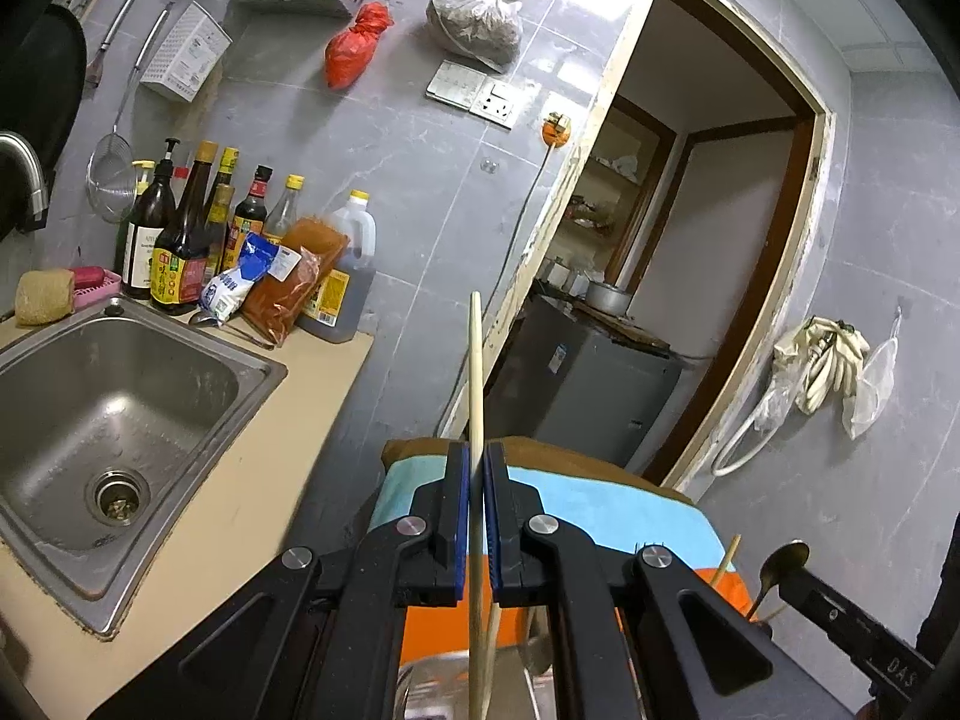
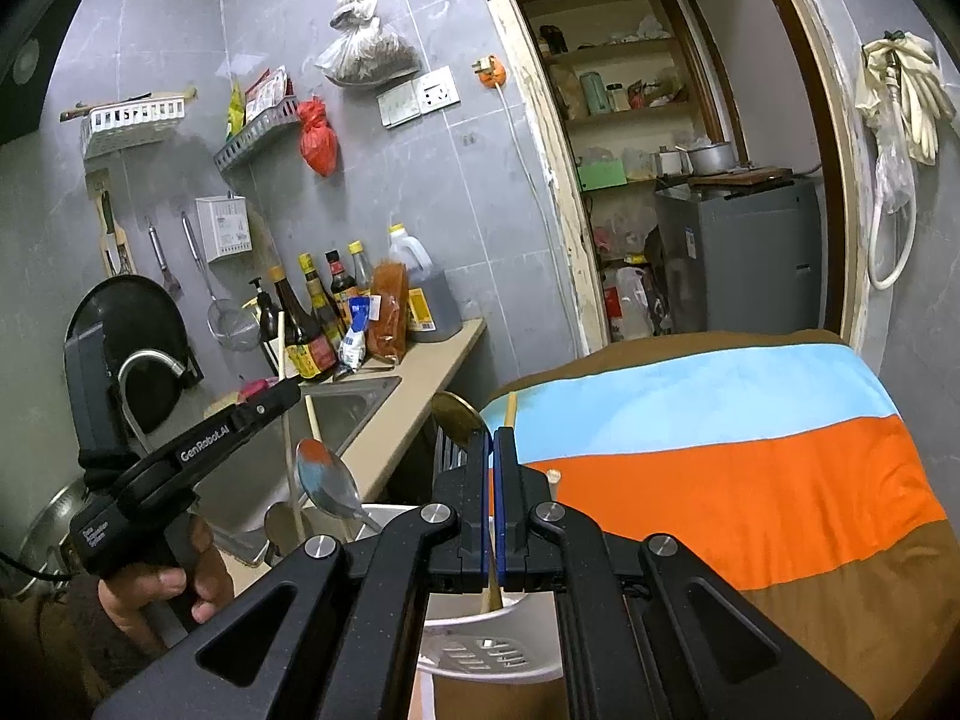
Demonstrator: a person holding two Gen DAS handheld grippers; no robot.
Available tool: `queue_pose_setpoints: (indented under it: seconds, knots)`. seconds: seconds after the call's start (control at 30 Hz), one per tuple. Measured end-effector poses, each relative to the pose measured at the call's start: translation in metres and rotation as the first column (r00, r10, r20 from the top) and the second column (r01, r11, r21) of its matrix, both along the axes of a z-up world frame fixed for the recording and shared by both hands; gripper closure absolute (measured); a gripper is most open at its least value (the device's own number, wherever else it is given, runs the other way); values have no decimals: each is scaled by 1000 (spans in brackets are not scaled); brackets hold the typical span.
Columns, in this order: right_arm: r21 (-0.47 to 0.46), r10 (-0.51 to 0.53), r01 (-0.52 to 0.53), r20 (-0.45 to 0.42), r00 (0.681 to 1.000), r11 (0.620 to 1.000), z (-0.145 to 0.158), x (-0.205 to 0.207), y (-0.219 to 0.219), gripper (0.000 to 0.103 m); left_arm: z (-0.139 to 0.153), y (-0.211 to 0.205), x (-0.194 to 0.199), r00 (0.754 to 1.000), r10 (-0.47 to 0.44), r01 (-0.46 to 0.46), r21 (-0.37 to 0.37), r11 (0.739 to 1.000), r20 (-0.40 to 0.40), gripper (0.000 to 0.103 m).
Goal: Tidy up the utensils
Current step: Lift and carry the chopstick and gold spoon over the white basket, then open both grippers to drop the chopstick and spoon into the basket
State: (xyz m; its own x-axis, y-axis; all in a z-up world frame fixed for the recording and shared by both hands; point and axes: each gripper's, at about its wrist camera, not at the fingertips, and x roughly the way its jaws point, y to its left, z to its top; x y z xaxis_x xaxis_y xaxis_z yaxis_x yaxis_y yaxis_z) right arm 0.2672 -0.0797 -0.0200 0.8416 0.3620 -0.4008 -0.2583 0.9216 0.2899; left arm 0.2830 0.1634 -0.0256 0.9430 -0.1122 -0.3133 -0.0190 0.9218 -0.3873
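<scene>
Two spoons (image 2: pixel 327 480) and about four chopsticks (image 1: pixel 475 372) show.

A pale wooden chopstick (image 1: pixel 475 372) stands nearly upright. A brass spoon (image 2: pixel 457 415), a steel spoon (image 2: pixel 327 478) and more chopsticks (image 2: pixel 510 410) stand in the white slotted holder (image 2: pixel 480 648).

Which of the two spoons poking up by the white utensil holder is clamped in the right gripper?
The brass-coloured spoon: its handle runs down between the right gripper. The silver spoon stands free in the white holder, bowl up.
</scene>
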Motion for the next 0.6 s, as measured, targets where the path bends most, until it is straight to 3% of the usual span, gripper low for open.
queue_pose_setpoints:
  seconds: [0.6]
  knots:
    - [-6,20,-20,-56,998,1000,-8,-8,-1,101,-11,-9,-15,990,-81,86,41,995,-117,98]
